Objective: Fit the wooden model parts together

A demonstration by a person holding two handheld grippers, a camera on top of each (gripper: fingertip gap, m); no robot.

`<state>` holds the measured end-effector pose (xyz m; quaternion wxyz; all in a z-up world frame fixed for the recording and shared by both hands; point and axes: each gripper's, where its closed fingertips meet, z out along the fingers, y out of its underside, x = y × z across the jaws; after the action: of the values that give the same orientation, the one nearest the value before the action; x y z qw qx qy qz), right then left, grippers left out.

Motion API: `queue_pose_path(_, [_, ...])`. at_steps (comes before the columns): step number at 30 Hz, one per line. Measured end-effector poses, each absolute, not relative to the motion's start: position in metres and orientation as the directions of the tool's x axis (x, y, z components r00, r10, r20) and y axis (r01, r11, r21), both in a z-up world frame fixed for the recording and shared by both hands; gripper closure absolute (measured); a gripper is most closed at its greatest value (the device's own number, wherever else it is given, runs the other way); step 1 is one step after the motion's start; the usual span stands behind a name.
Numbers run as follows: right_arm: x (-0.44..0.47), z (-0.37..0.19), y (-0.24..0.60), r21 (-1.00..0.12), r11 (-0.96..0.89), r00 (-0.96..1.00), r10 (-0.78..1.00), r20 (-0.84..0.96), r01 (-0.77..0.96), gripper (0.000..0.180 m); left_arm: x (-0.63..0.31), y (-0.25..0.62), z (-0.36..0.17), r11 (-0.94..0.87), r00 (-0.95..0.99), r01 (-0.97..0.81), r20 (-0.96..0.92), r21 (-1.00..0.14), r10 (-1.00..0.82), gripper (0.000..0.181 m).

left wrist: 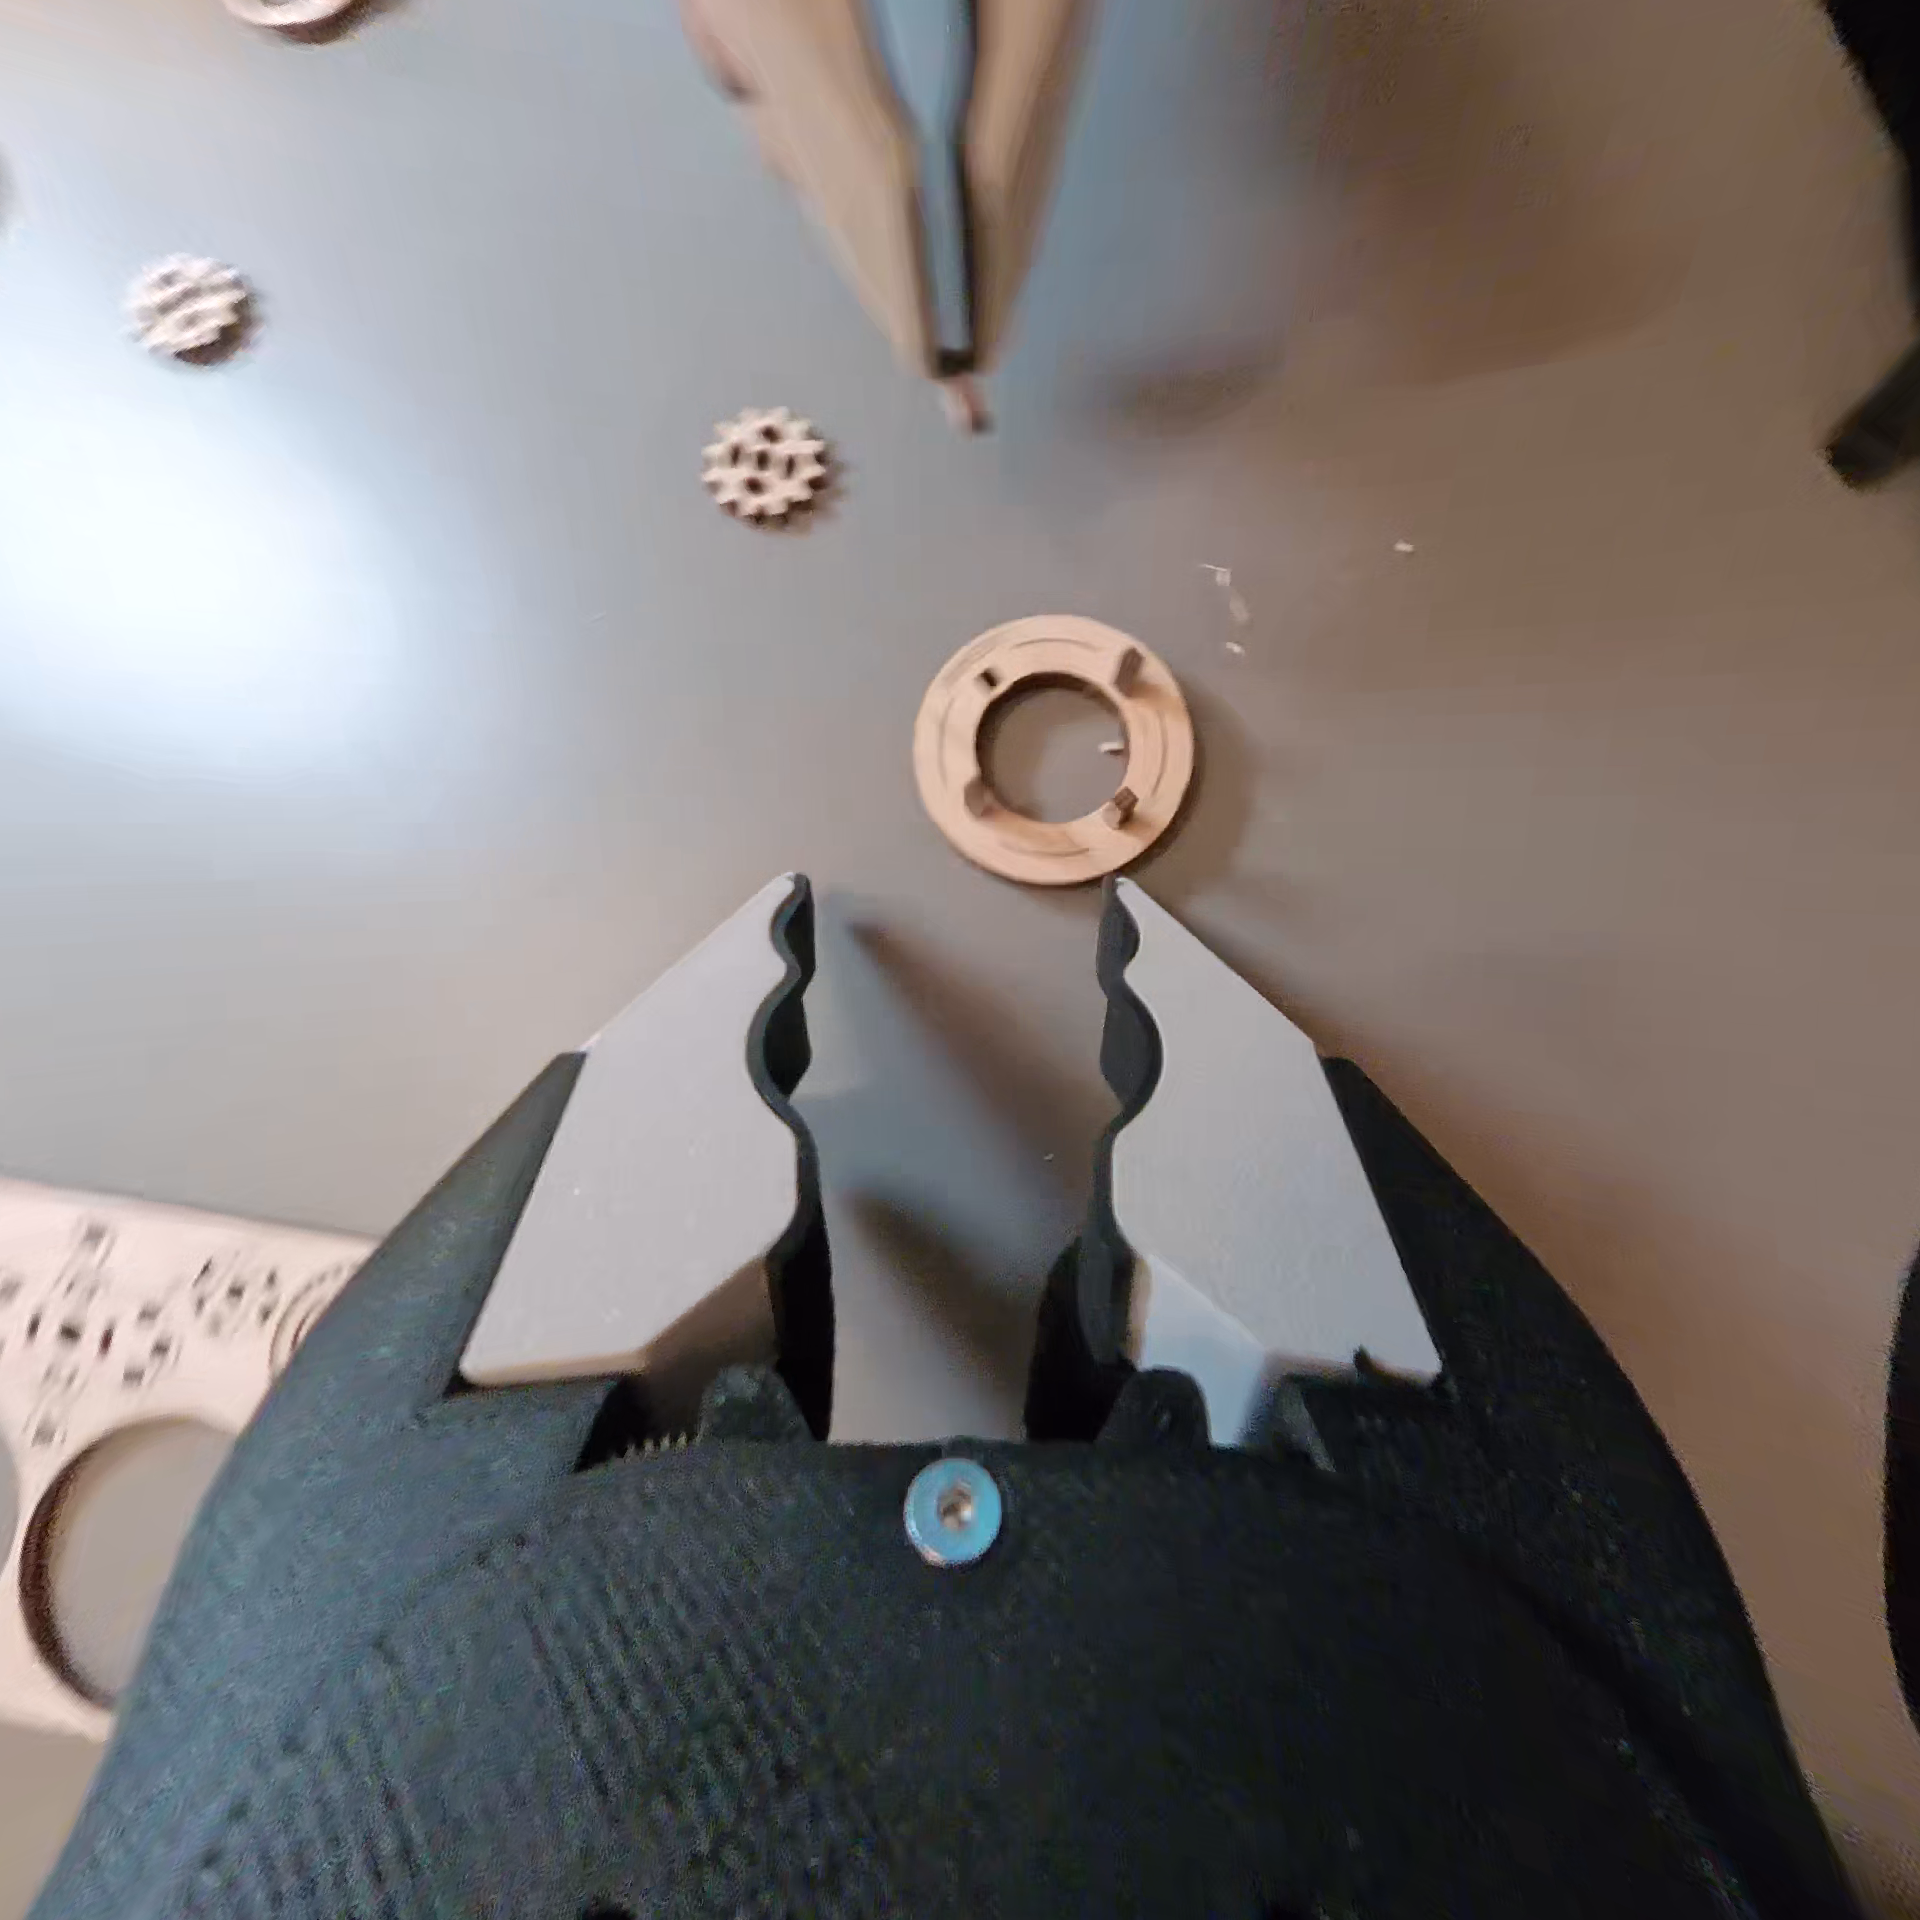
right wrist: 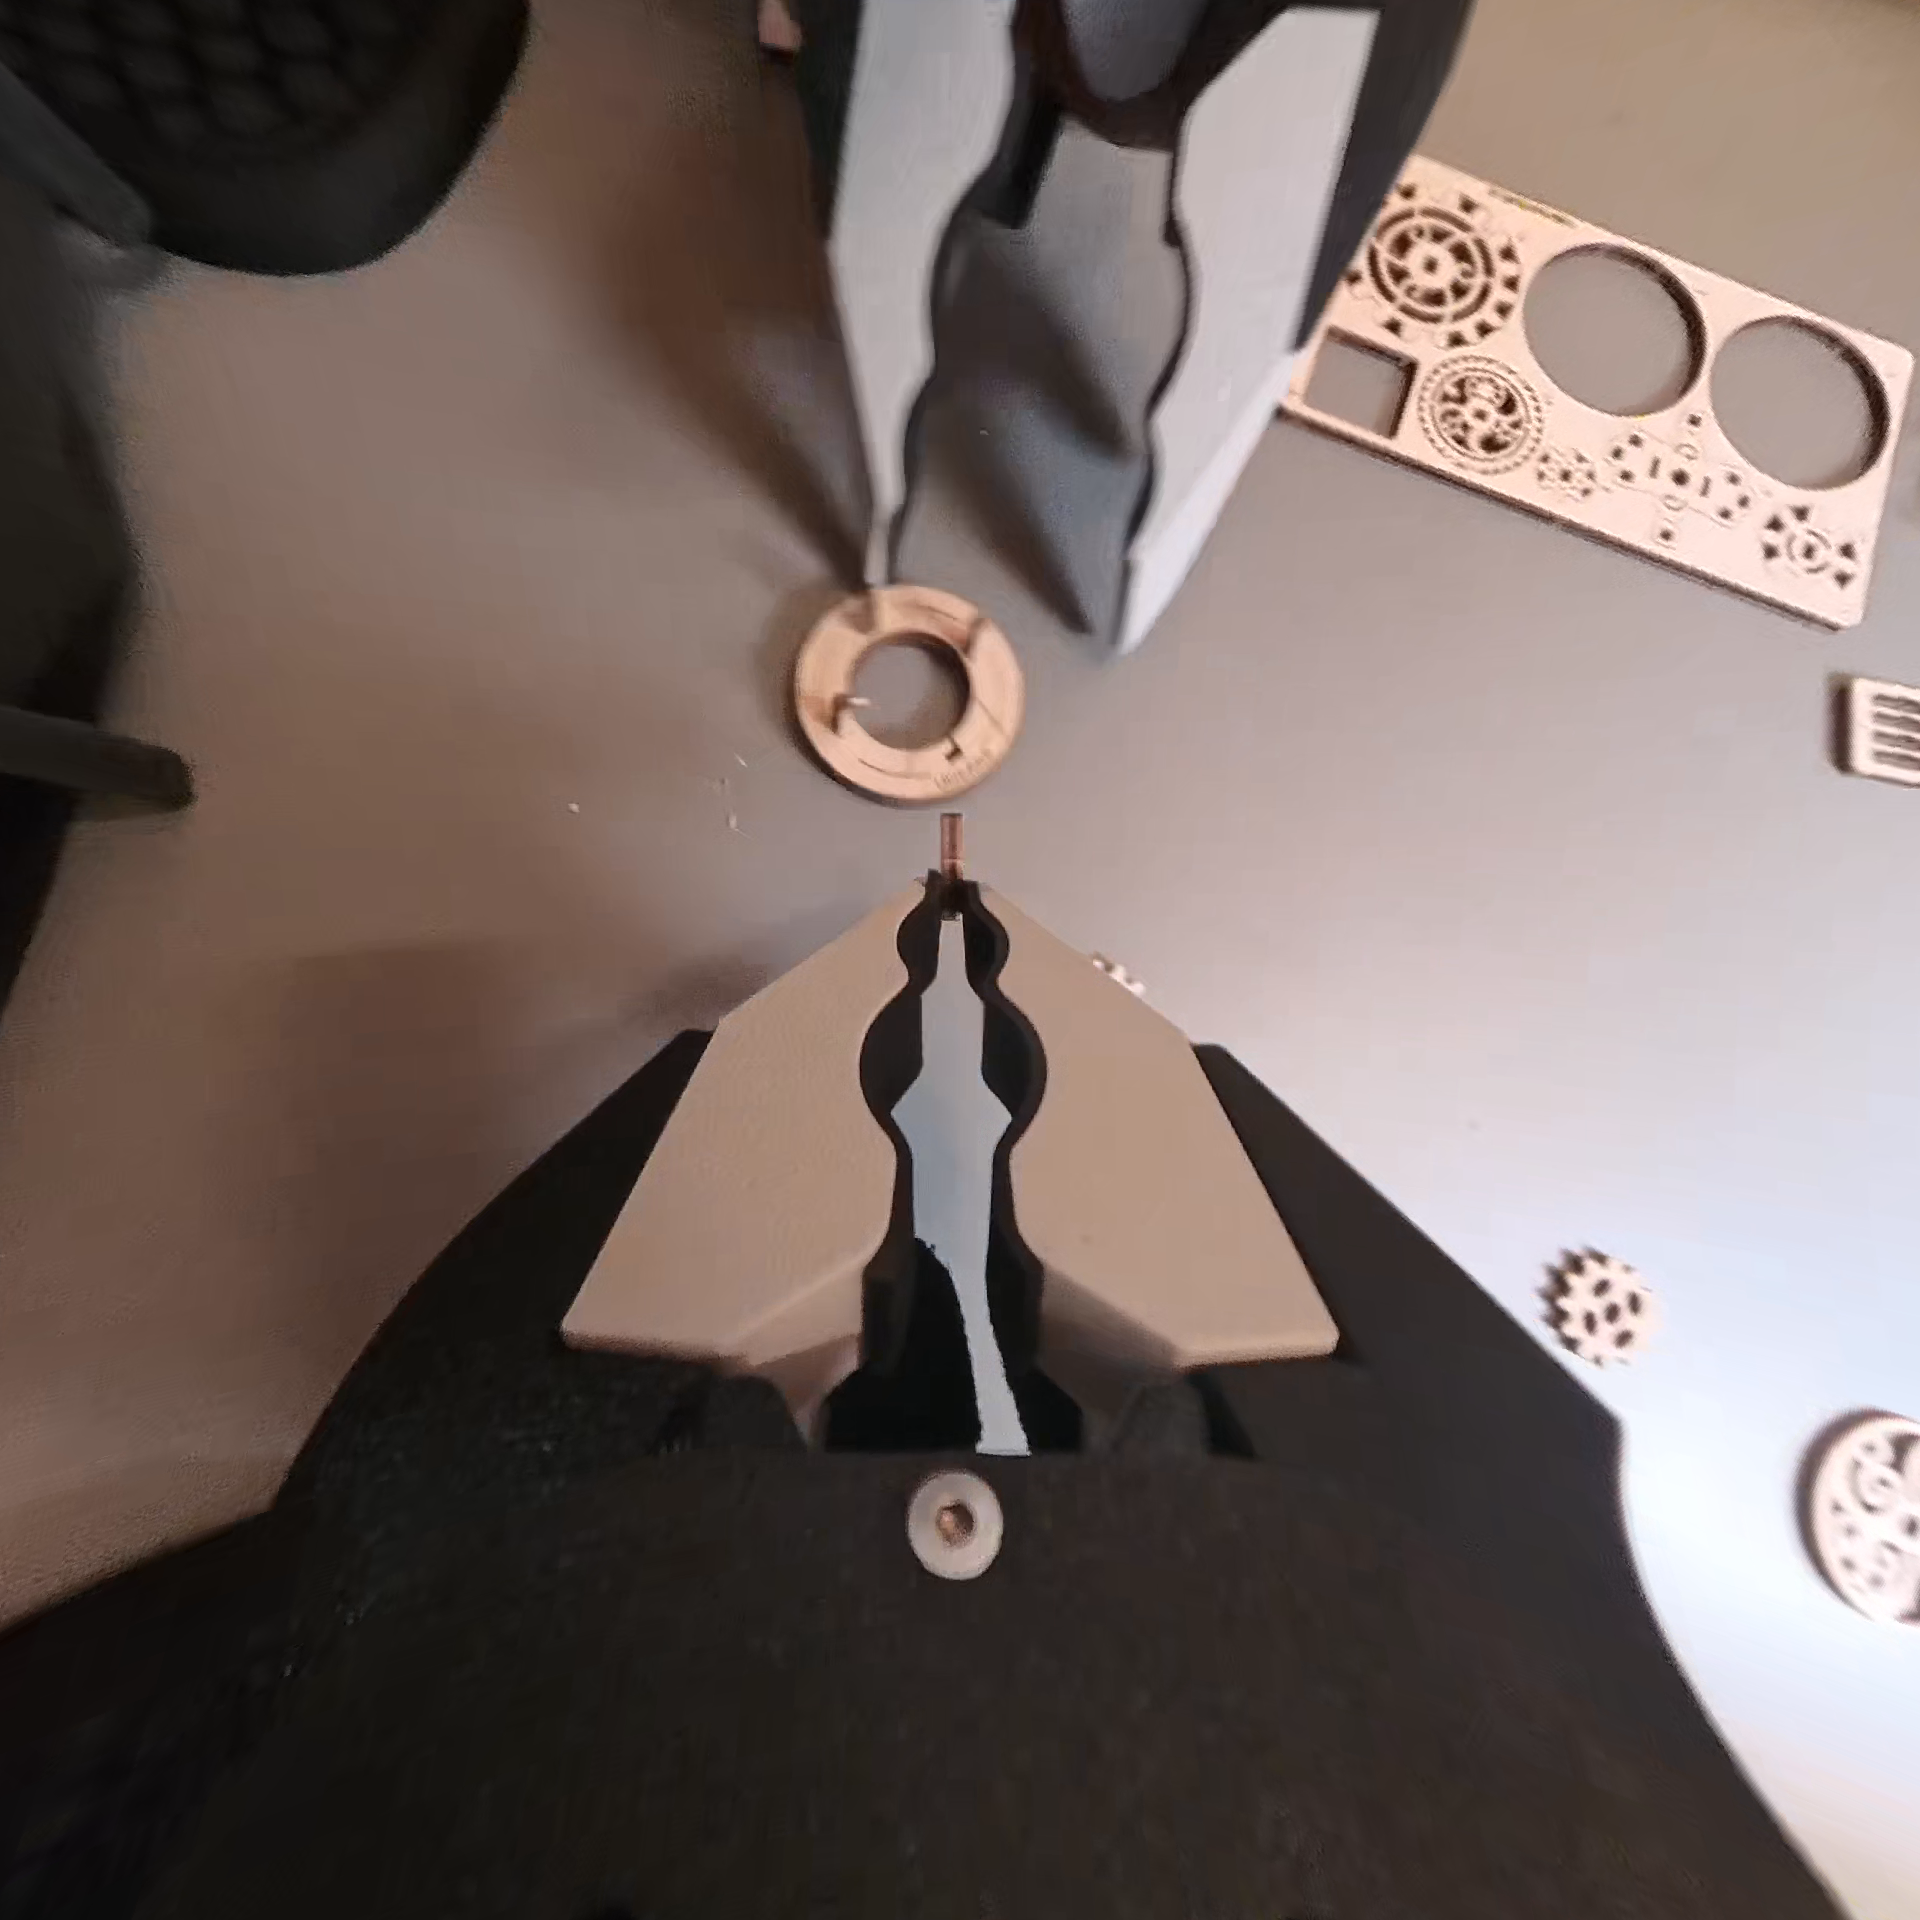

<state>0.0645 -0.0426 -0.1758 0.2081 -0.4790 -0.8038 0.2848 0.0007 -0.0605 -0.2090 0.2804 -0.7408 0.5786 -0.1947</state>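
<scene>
A wooden ring, notched around its inner hole, is lying flat on the grey tabletop between two hand-held claws facing each other. The left claw is hovering just short of the ring with its grey fingers spread apart and nothing between them, one fingertip sitting just beside the ring's rim. Opposite, the right claw is pinching a small wooden peg at its very tips, the peg pointing toward the ring and stopping just short of its edge. A small wooden gear is resting on the tabletop near the ring, with another gear well off to the side. A laser-cut wooden sheet, several round pieces already punched out, is lying flat at the tabletop's far side in the right wrist view.
</scene>
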Motion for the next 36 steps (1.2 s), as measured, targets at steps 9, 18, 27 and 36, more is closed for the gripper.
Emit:
queue_pose_path(9, [0.059,-0.187,-0.037,-0.715,0.347,-0.391,0.914,0.111,0.607,0.178,0.010,-0.068,-0.182,-0.429,0.586,-0.422,0.121,-0.798,-0.801,0.119])
queue_pose_path(18, [0.055,-0.168,-0.014,-0.819,0.256,-0.264,0.955,0.133,0.513,0.179,0.045,-0.067,-0.206,-0.422,0.537,-0.567,0.071,-0.707,-0.840,0.116])
queue_pose_path(27, [0.055,-0.179,-0.033,-0.818,0.279,-0.354,0.930,0.099,0.503,0.178,0.045,-0.075,-0.209,-0.383,0.485,-0.563,0.083,-0.732,-0.871,0.118])
queue_pose_path(36, [0.052,-0.171,-0.051,-0.858,0.279,-0.416,0.906,0.085,0.432,0.178,0.040,-0.059,-0.160,-0.337,0.567,-0.353,0.087,-0.873,-0.819,0.134])
